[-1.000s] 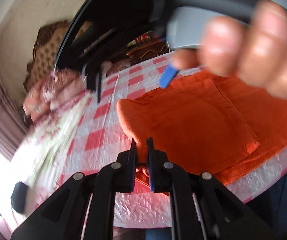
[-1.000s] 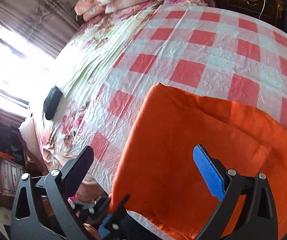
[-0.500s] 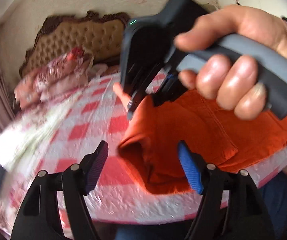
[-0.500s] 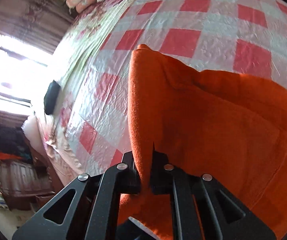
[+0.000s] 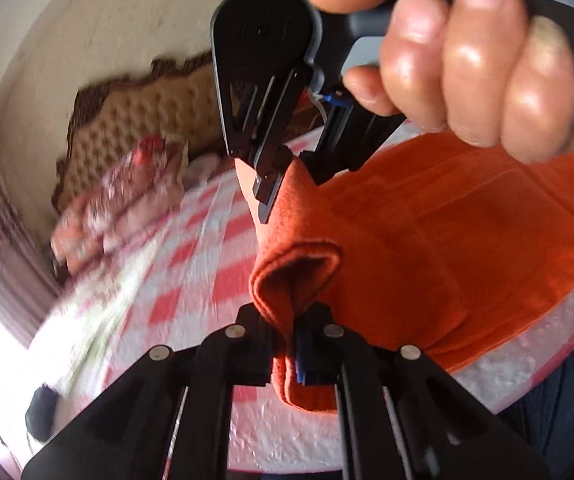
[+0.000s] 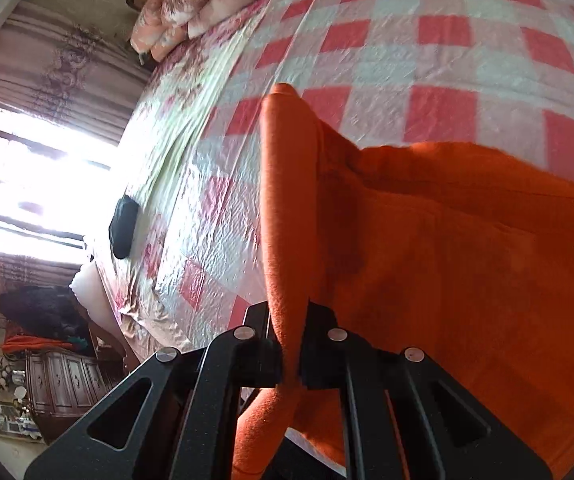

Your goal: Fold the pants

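Note:
Orange pants (image 5: 447, 240) lie on a red-and-white checked bed cover (image 5: 191, 280), their left edge lifted into a fold. In the left wrist view, my left gripper (image 5: 292, 344) is closing its jaws on the near end of that fold, with fabric pinched between the pads. Farther along the same edge, my right gripper (image 5: 287, 176) is shut on the cloth, held by a hand (image 5: 467, 60). In the right wrist view, the right gripper (image 6: 292, 344) clamps a raised ridge of the pants (image 6: 467, 260), which runs away from the jaws.
Floral pillows (image 6: 191, 4) lie at the head of the bed, by a tufted headboard (image 5: 147, 120). A small black object (image 6: 124, 232) rests near the bed's left side. A bright window (image 6: 27, 184) and a dark wooden dresser (image 6: 63, 384) stand beyond it.
The right gripper went from open to shut on the pants' edge and raised it. The left gripper opened, moved to the near end of the fold, and closed on the fabric.

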The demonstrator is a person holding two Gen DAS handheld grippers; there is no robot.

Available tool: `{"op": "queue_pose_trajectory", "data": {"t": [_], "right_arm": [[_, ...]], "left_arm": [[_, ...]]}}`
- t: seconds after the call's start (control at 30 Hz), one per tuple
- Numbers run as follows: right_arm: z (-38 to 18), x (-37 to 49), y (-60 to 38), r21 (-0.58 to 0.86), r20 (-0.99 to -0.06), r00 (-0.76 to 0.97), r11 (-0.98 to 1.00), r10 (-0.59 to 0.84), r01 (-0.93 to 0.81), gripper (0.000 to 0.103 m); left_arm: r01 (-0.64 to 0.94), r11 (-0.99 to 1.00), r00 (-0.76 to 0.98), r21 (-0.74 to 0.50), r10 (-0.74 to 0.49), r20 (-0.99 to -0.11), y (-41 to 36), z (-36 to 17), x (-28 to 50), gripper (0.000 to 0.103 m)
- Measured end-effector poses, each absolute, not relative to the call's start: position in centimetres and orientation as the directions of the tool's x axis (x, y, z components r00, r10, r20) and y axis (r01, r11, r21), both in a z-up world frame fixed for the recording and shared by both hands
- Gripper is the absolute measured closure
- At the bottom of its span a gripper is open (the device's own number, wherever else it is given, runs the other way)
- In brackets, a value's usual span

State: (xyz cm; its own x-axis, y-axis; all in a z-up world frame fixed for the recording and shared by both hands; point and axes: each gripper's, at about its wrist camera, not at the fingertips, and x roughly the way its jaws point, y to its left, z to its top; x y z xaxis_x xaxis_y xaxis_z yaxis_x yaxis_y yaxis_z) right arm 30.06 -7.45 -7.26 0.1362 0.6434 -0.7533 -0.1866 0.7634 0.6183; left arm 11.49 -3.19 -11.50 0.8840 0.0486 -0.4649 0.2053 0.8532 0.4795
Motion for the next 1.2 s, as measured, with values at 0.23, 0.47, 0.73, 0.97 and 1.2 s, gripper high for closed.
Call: {"op": "queue_pose_trajectory", "data": {"t": [0.23, 0.47, 0.73, 0.97, 1.2], "right_arm": [[-6.5, 25.7, -19.5, 0.618, -0.739, 0.281, 0.782, 0.612, -0.078, 0.096], [-12.8, 23.8, -25.9, 0.614, -0.764, 0.283, 0.788, 0.580, 0.040, 0.091], [-13.9, 23.0, -26.4, 0.696, -0.679, 0.323, 0.718, 0.659, -0.001, 0.054], [-13.1, 22.8, -24.9, 0.579, -0.743, 0.391, 0.815, 0.543, -0.033, 0.095], [-8.8, 21.4, -28.4, 0.563, -0.697, 0.493, 0.823, 0.521, -0.073, 0.097]], "left_arm": [[0.380, 0.737, 0.895, 0.559, -0.140, -0.423, -11.9, -11.3, 7.5, 0.095], [0.474, 0.596, 0.865, 0.648, -0.178, -0.469, -18.7, -16.0, 6.2, 0.094], [0.420, 0.558, 0.896, 0.716, -0.130, -0.425, -19.7, -18.0, 5.3, 0.059], [0.467, 0.580, 0.870, 0.667, -0.166, -0.465, -19.9, -16.6, 5.4, 0.095], [0.494, 0.587, 0.865, 0.642, -0.257, -0.430, -22.0, -12.4, 4.6, 0.095]]}}
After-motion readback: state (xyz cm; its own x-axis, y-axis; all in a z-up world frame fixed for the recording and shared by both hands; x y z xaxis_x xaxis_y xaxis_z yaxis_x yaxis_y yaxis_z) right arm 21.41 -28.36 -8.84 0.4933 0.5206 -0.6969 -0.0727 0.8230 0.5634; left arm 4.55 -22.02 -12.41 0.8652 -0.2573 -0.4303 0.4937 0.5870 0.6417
